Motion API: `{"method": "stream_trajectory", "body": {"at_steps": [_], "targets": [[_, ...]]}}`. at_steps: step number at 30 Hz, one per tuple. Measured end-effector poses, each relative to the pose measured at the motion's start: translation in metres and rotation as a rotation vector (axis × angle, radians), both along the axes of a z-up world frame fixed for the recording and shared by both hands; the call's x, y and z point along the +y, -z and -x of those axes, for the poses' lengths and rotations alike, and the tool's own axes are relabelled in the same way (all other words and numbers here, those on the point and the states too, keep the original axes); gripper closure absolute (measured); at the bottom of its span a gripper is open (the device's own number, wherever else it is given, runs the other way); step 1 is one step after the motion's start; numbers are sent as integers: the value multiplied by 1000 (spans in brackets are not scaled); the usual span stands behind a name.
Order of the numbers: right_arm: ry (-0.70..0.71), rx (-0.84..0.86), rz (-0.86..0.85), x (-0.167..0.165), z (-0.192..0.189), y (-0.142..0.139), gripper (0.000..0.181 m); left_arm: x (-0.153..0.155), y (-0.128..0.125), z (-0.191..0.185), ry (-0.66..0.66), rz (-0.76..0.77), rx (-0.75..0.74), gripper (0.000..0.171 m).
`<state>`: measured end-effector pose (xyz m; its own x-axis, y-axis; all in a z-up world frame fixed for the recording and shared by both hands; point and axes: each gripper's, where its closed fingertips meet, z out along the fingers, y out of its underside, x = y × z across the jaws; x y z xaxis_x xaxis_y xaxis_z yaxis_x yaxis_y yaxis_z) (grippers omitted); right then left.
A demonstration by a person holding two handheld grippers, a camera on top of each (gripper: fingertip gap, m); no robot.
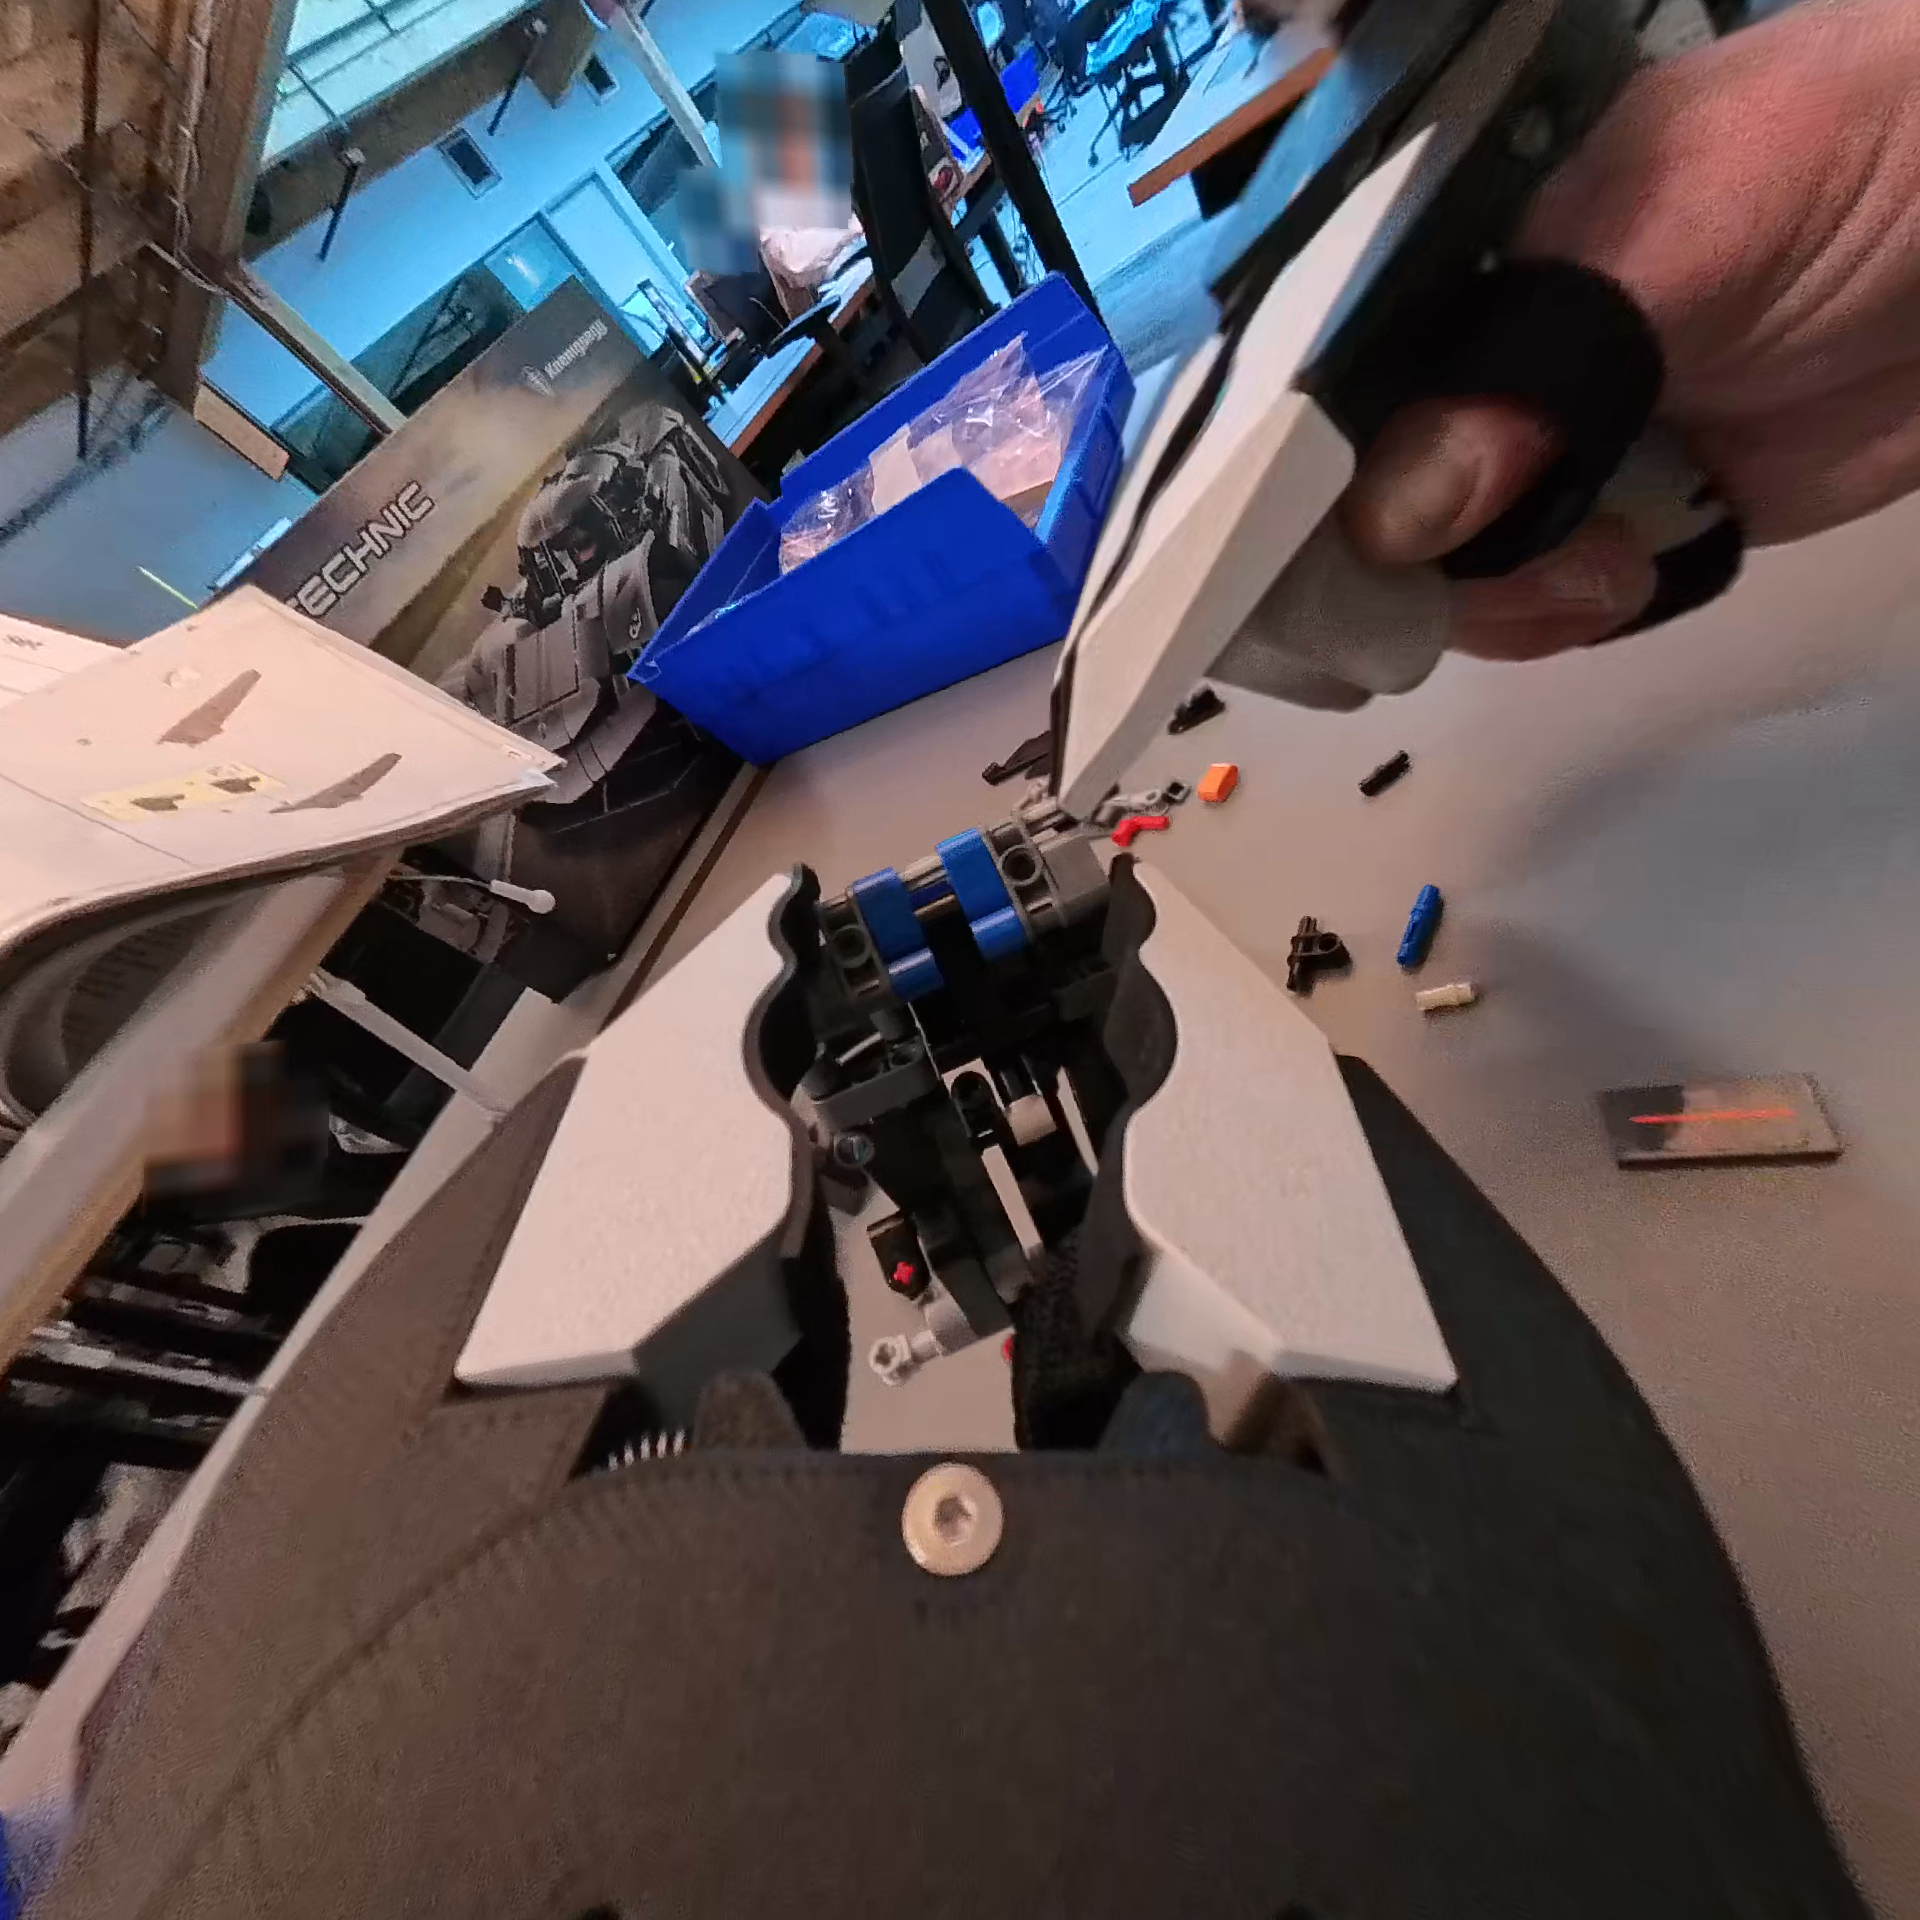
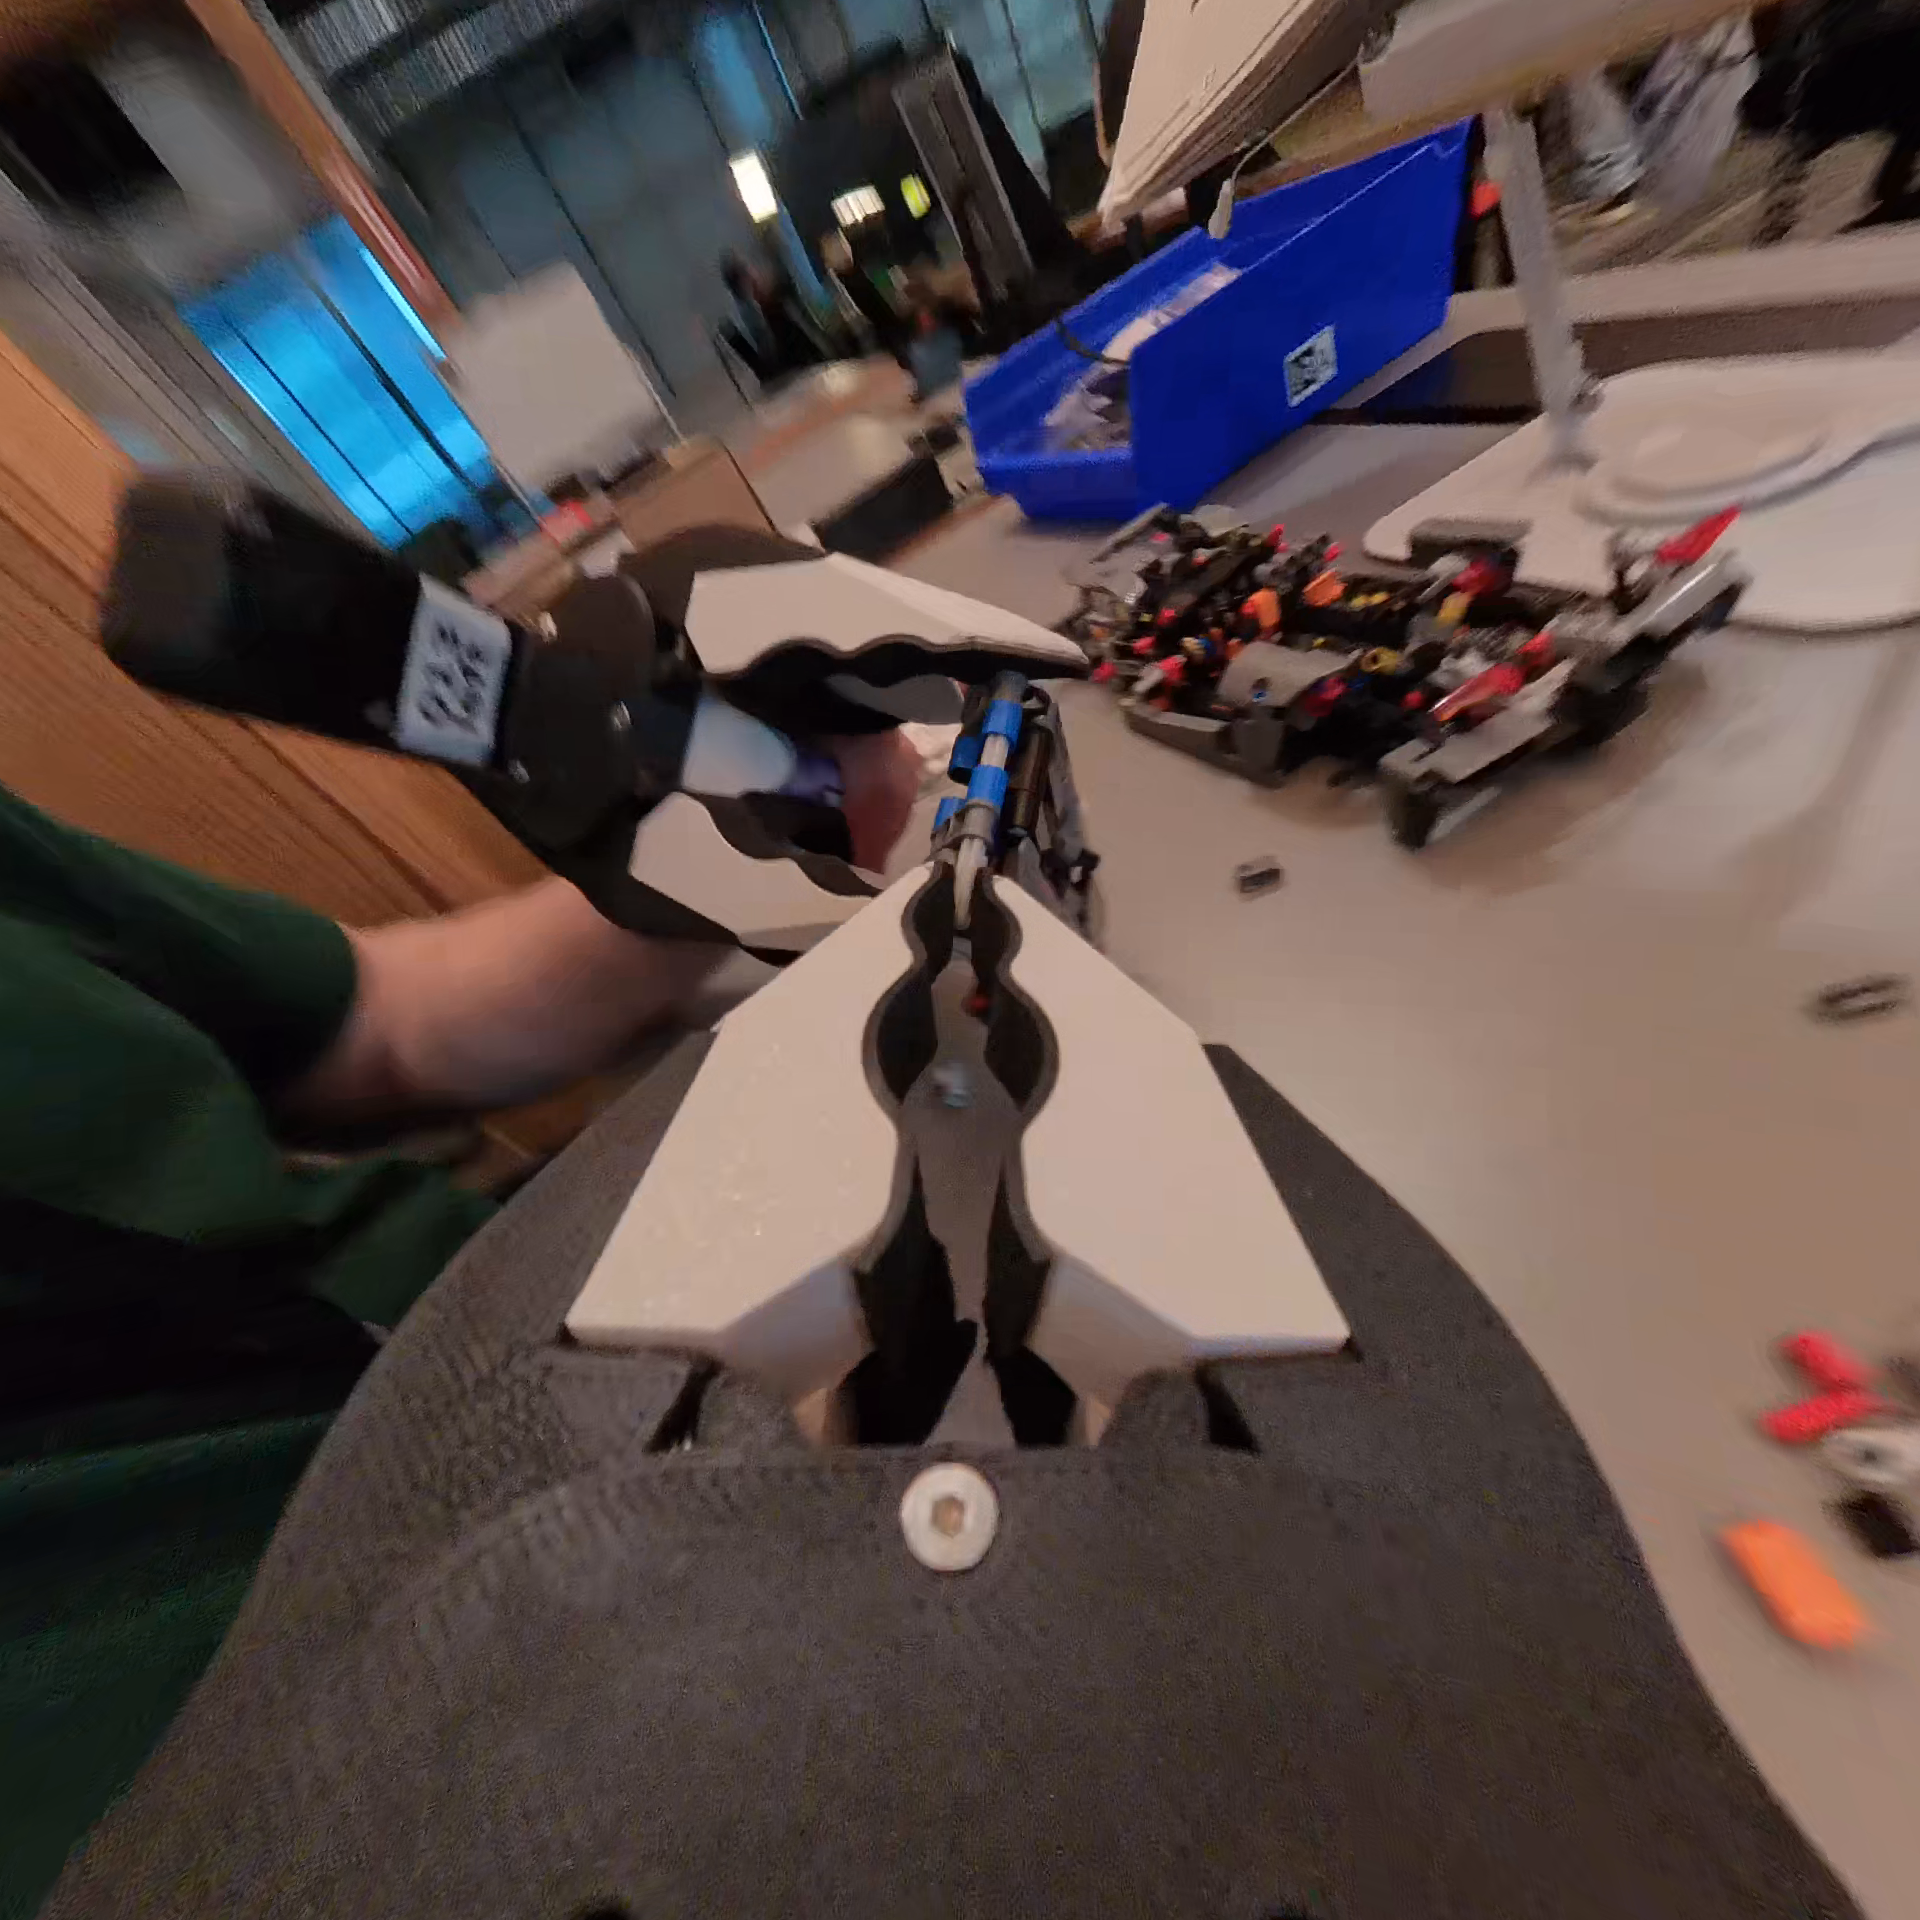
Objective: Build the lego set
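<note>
A: Two grippers work one sub-assembly (image 1: 966,997), a dark grey and blue block held up over the grey table (image 1: 1662,1455), near the blue bin (image 1: 883,623). The left gripper (image 1: 961,935) is clenched around its body.

B: And the right gripper (image 2: 961,914)?

A: It's pinched onto a thin pale tube (image 2: 971,862) at the block's end, on the side away from the bin.

B: What could go wrong?

A: If the right pulls sideways, I think the tube bends or pops out; squeezing harder on the left might loosen the blue clips (image 1: 977,894).

B: Anything unclear?

A: The tube's socket is hidden behind the fingers. Motion blur smears the big car chassis (image 2: 1403,665) beside the bin.
</note>
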<state>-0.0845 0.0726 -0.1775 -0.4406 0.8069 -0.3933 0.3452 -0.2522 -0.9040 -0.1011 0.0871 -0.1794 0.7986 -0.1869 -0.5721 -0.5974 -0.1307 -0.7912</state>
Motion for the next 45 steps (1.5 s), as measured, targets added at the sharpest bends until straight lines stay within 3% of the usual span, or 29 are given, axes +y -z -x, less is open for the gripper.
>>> {"method": "stream_trajectory", "body": {"at_steps": [2, 5, 11, 20, 27, 32, 45], "targets": [[-19, -2, 183, 0, -3, -1, 179, 0, 0, -2, 4, -6, 33, 117], [-26, 12, 326, 0, -7, -3, 179, 0, -2, -6, 12, -13, 40, 117], [-89, -13, 448, -3, -15, -5, 178, -2, -5, -15, 52, -18, 100, 117], [-106, -107, 348, -13, -11, 1, 171, -5, -3, -18, 40, -7, 234, 118], [-134, -115, 220, -16, -13, 6, 174, -6, -1, -20, 56, -5, 250, 117], [-198, -132, 265, -11, -19, 2, 178, -9, -2, -20, 78, 1, 231, 118], [-162, -161, 175, -13, -15, 10, 179, -8, 6, -21, 82, 32, 272, 117]]}}
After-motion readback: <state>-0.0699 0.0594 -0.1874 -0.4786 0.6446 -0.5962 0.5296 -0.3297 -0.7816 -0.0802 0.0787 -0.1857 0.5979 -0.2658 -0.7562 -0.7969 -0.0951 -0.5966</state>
